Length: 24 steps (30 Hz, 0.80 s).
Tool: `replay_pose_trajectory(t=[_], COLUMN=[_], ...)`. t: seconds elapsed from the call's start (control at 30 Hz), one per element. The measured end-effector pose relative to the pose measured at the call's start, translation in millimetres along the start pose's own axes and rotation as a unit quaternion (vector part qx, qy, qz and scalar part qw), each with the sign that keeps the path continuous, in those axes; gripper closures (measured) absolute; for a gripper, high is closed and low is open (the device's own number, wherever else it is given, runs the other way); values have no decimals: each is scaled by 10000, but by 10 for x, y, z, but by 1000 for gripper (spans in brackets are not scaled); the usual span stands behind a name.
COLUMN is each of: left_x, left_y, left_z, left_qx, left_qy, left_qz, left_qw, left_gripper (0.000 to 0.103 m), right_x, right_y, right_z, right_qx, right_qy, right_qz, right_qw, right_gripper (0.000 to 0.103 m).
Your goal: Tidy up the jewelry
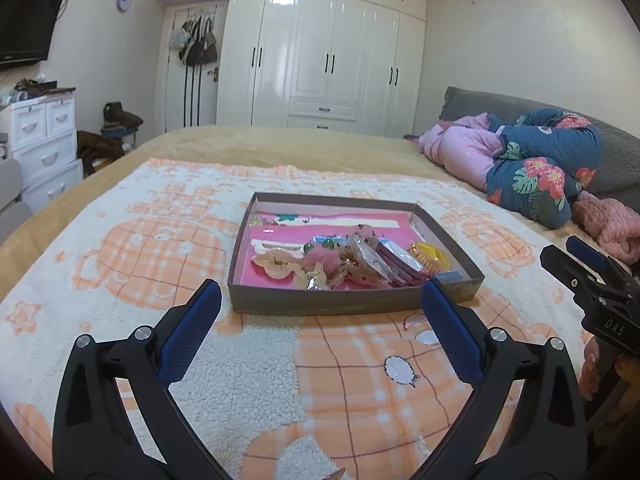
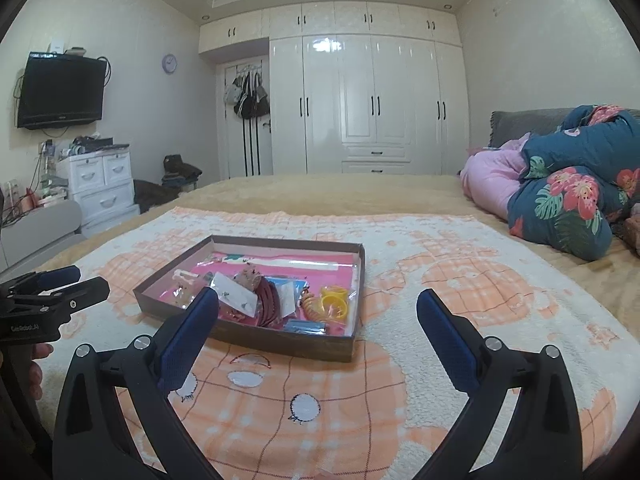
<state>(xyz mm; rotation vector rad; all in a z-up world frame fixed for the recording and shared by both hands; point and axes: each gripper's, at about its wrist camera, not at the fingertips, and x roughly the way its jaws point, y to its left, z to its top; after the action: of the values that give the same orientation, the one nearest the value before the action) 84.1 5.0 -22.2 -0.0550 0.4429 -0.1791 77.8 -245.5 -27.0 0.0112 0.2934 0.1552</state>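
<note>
While both grippers hover above the blanket (image 1: 120, 248), the box (image 1: 352, 304) of jewelry (image 1: 360, 260) lies just beyond them, its long axis running left to right. The left gripper (image 1: 320, 312) faces it squarely; the right gripper (image 2: 318, 320) has it ahead-left. Each stands wide apart, holding nothing.

Shallow brown tray (image 1: 352, 306), pink-lined, frame centre, flat on blanket. Inside, heaped toward near edge: cream hair claw (image 1: 276, 262), pink pompom (image 1: 318, 262), yellow coil ties (image 1: 432, 258), bagged earrings (image 2: 236, 294).
</note>
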Motion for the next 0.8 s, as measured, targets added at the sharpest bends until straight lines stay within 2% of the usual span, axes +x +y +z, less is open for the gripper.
replay_pose_trajectory(t=[0.37,0.8], left_x=[-127,-217], left_y=[-72,-86], left_z=[-7,-56], left_qx=[89,29], left_qy=[-419,-533], left_qz=[147,219], left_qw=[9990,9983], left_gripper=[11,11], right_x=[-155,-270], right_y=[4,27], right_z=[-84,-146], right_qx=[-13,-45], right_qy=[-308,-776], right_qz=[-146,-242], right_qw=[9994,9967], right_gripper=[6,6])
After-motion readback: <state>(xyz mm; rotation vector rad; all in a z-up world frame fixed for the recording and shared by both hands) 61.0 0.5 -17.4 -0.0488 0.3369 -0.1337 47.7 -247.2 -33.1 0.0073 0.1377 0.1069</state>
